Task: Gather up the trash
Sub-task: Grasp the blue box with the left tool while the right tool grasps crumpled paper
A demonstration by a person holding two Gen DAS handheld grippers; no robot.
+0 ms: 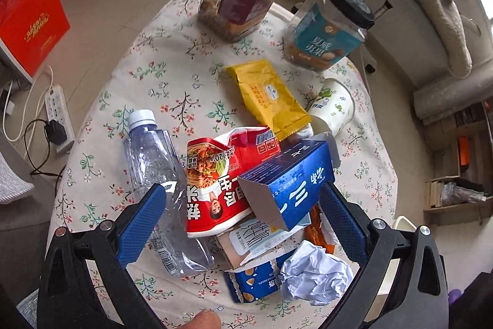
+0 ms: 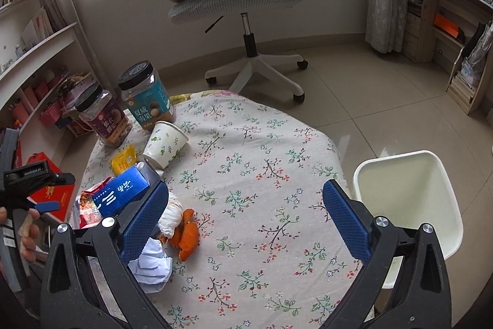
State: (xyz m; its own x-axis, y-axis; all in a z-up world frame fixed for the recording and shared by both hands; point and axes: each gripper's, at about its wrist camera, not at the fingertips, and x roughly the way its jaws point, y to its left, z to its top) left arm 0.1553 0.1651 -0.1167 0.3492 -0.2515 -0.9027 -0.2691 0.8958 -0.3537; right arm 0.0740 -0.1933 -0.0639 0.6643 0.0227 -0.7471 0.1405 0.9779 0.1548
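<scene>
Left wrist view shows the left claw (image 1: 243,196) spread wide around a blue carton (image 1: 289,184) at centre frame, while the right claw (image 2: 246,199) gapes over the tabletop (image 2: 262,144).

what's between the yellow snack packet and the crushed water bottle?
In the left wrist view, mostly bare floral tablecloth separates the yellow packet from the water bottle; only the red noodle wrapper crowds the near end.

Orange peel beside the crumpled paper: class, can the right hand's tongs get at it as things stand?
Probably yes. The right tongs are open, and the orange peel lies uncovered on the tablecloth just inside the left finger, with only the crumpled paper close by.
</scene>
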